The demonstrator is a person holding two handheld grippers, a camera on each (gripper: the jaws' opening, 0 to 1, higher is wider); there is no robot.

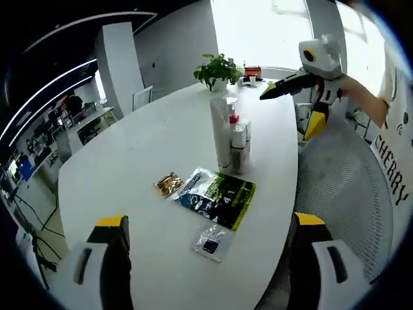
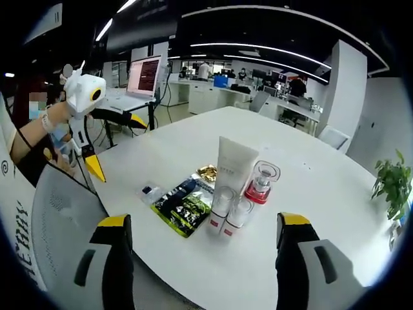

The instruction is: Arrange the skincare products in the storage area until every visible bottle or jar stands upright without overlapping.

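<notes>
Upright skincare bottles [image 2: 235,187] well beyond both grippers' released, empty jaws

**White oval table and what sits on it**

A long white table [image 1: 148,155] with rounded ends carries a tight cluster of skincare items: a tall white tube [image 2: 233,169] standing upright, two small clear bottles with red labels [image 2: 231,214] just in front of it, and a clear-capped bottle with a red base [image 2: 261,182] beside it. Near them lie flat a dark green-edged sachet [image 1: 218,197], a small gold packet [image 1: 168,184] and a small clear packet [image 1: 211,243]. A potted plant [image 1: 217,71] stands at the far end.
</notes>
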